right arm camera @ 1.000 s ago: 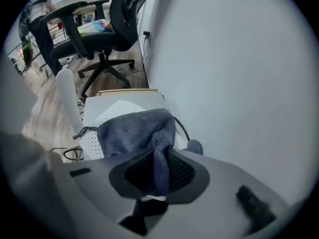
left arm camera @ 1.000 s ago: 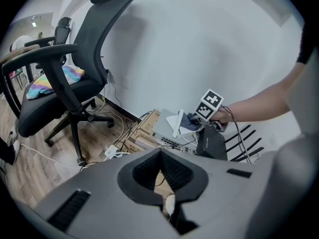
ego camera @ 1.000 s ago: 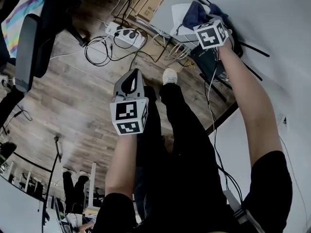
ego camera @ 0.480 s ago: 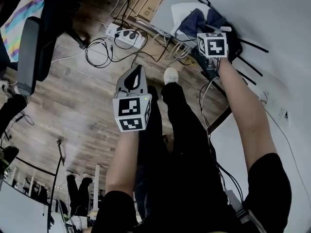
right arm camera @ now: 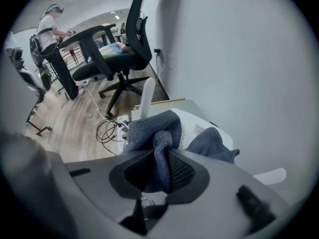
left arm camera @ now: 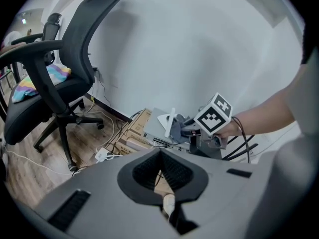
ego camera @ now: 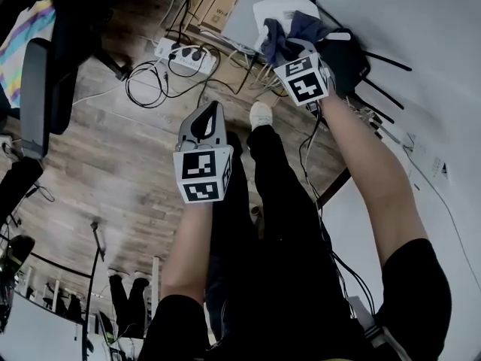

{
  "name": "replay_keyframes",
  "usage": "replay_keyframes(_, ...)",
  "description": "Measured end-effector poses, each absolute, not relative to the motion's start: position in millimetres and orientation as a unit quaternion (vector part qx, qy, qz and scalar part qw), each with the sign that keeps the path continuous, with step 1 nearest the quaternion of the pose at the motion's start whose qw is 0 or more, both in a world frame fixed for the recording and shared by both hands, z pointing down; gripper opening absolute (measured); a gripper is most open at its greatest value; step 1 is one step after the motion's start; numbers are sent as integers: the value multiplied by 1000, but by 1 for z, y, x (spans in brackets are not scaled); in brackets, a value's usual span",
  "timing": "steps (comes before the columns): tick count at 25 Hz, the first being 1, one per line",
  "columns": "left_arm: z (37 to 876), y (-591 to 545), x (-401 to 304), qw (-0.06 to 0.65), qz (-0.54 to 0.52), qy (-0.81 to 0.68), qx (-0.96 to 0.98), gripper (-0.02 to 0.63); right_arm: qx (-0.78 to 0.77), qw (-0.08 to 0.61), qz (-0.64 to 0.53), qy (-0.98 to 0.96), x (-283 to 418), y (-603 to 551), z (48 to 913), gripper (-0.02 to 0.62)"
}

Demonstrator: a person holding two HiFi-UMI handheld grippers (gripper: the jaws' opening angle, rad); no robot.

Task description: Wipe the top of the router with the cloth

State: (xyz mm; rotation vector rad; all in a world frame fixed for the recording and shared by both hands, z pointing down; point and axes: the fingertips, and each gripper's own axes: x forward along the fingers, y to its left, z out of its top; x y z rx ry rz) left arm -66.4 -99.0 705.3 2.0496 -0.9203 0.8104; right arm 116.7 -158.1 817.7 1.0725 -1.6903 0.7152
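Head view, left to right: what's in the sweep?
Office chair → left tongs → cloth → black router, its antennas reaching furthest right.

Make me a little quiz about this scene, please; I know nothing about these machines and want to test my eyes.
1. What is clamped in the right tool?
A. a sponge
B. a cloth
C. a cup

2. True or false: the left tool is pressing on the router too.

3. Fill in: the cloth lies on top of a router whose colour is ___.

Key: 1 B; 2 false, it hangs shut and empty over the floor, away from the router; 3 white.
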Motion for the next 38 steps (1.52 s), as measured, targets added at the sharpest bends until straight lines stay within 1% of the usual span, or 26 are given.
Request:
replay_keyframes(5,711,-99,-58,362,323,-347,803,3,407,469,297,-725,89,-142,817,69)
replay_keyframes(11,709,-105,-54,350,318,-364,803,3,379,468,290,-744,77,-127,808,69)
replay_keyframes(16,700,-108,-46,345,307,-377,803,3,389,446,288,-753,76,-120,786,69)
replay_keyframes(27,662,-104,-28,336,284,-408,800,3,449,354,297,-765,77,-109,709,69)
replay_keyframes(32,622,-106,-22,327,258,-429,801,3,490,291,291,-768,83,-103,654,69)
replay_keyframes(38,557,-111,-12,288,237,-454,809,3,527,225,268,-775,99,-105,576,69)
